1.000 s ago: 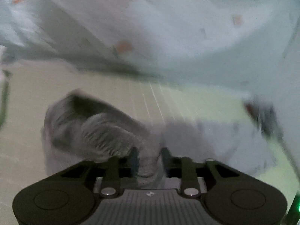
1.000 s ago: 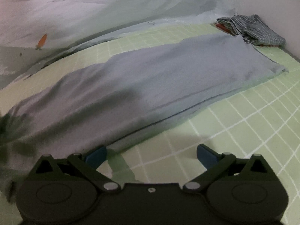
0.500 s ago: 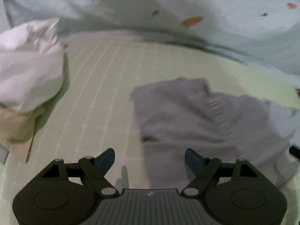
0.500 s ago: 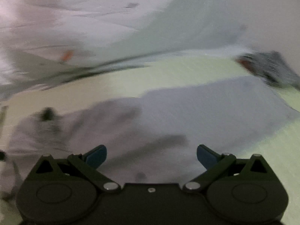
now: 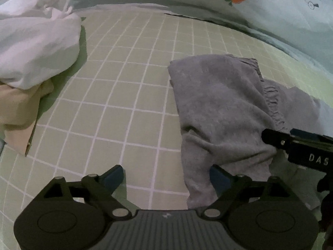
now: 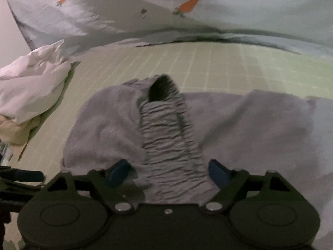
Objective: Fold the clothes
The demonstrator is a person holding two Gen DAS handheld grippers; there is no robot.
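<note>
Trousers (image 6: 218, 125), grey and soft, lie spread on the green checked bed sheet (image 5: 129, 79) straight ahead of both tools, the gathered waistband (image 6: 166, 137) running right up between the right gripper's (image 6: 170, 171) blue pads. That right gripper stands spread wide, nothing pinched yet, with the elastic band lying in the gap. The left gripper (image 5: 166, 176) is just as slack, jaws apart; the trousers' near corner sits by its right pad, bare sheet under the rest. Off to the left of both grippers, a heap of white and cream laundry (image 5: 35, 41) waits, well apart from the grey cloth. Beyond, a pale quilt (image 6: 187, 20) with carrot prints.

This fabric looks light, limp, a touch fuzzy: it should sag and bunch the moment it's lifted, no stiffness to count on. Best hold, I'd say, is the waistband itself, thick and ridged, one gripper at each end, so the legs hang straight for the fold.
</note>
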